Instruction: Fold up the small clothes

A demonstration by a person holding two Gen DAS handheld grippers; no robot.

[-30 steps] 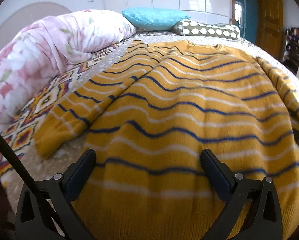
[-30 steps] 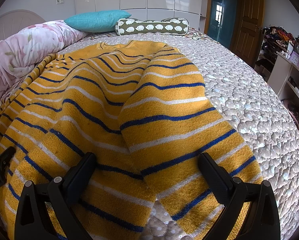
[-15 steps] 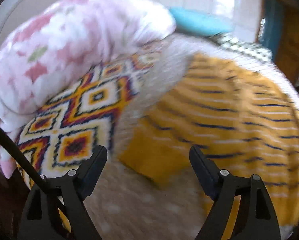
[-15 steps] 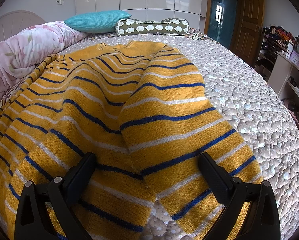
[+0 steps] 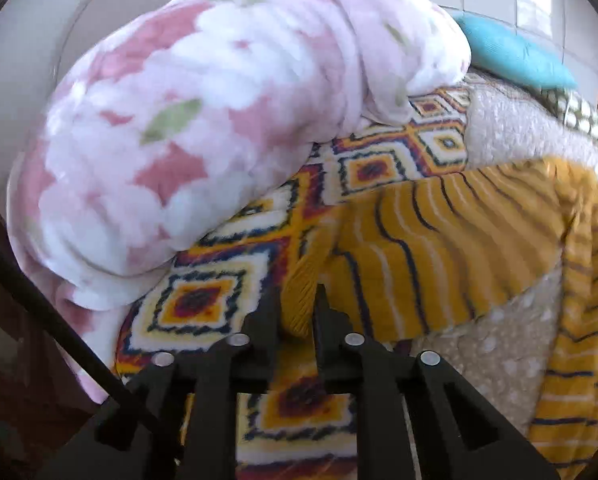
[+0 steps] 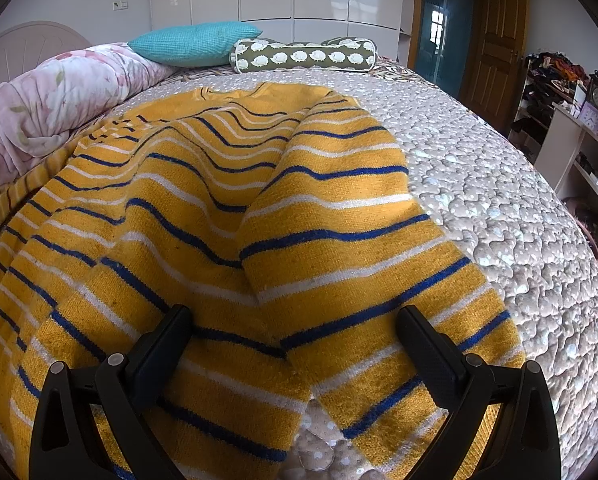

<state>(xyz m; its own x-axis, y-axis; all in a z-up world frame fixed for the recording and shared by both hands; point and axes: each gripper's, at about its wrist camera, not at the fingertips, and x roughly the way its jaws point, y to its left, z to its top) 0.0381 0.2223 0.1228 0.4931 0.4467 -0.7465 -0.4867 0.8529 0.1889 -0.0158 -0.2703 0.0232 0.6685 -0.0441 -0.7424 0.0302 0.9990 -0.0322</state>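
- A yellow sweater [image 6: 227, 216] with blue and white stripes lies spread out on the bed [image 6: 499, 200].
- The left gripper [image 5: 297, 308] has its two black fingers pressed close together. They pinch the cuff [image 5: 297, 300] of the sweater's left sleeve [image 5: 419, 248].
- That sleeve stretches away from the left gripper to the right, over a bright blanket with diamond shapes [image 5: 203, 300] and then over the bumpy beige bed cover.
- A big pink flowered quilt [image 5: 203, 120] is rolled up just beside the diamond blanket, on its left.
- The right gripper [image 6: 295, 344] has its fingers spread wide apart. It holds nothing.
- The right gripper sits low over the bottom part of the sweater. The other sleeve [image 6: 351, 240] is folded across the front of the sweater, and its end lies between the two fingers.
- At the far end of the bed there is a blue pillow [image 6: 195, 42] and a long green pillow with white shapes [image 6: 305, 56]. They are well apart from the sweater.
- The left view is a bit blurry.
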